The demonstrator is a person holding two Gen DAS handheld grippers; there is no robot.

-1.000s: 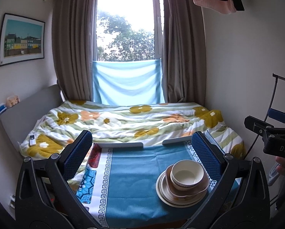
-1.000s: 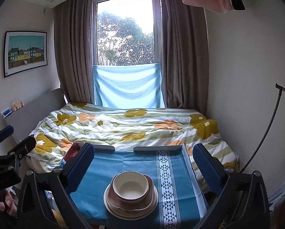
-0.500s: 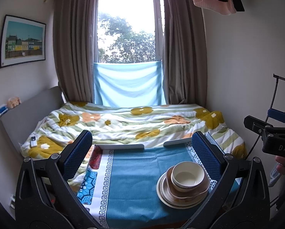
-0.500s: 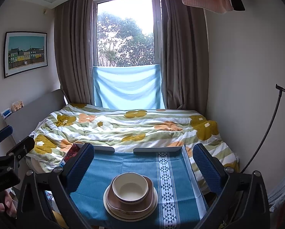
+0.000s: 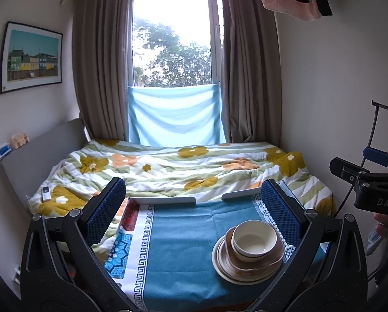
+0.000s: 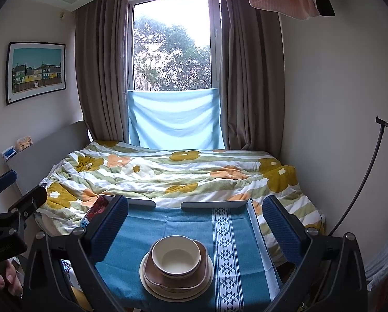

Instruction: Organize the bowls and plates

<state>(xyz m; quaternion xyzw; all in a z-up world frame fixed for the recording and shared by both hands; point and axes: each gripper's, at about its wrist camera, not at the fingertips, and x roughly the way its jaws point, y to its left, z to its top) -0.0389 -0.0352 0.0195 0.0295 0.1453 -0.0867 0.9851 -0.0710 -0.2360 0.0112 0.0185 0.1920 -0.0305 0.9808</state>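
bowl stack [image 6: 177, 266] — between right hand-held gripper [image 6: 194, 223] fingers

Both views have crept slightly downward and back: the stacked bowl [image 5: 253, 240] and the window [image 6: 171, 44] sit a touch lower in each frame than a second ago. Nothing on the bench [image 5: 183, 234] has shifted.

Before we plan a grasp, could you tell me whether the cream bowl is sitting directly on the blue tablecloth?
No, the cream bowl sits on a brown dish stacked on a cream plate, not on the blue tablecloth.
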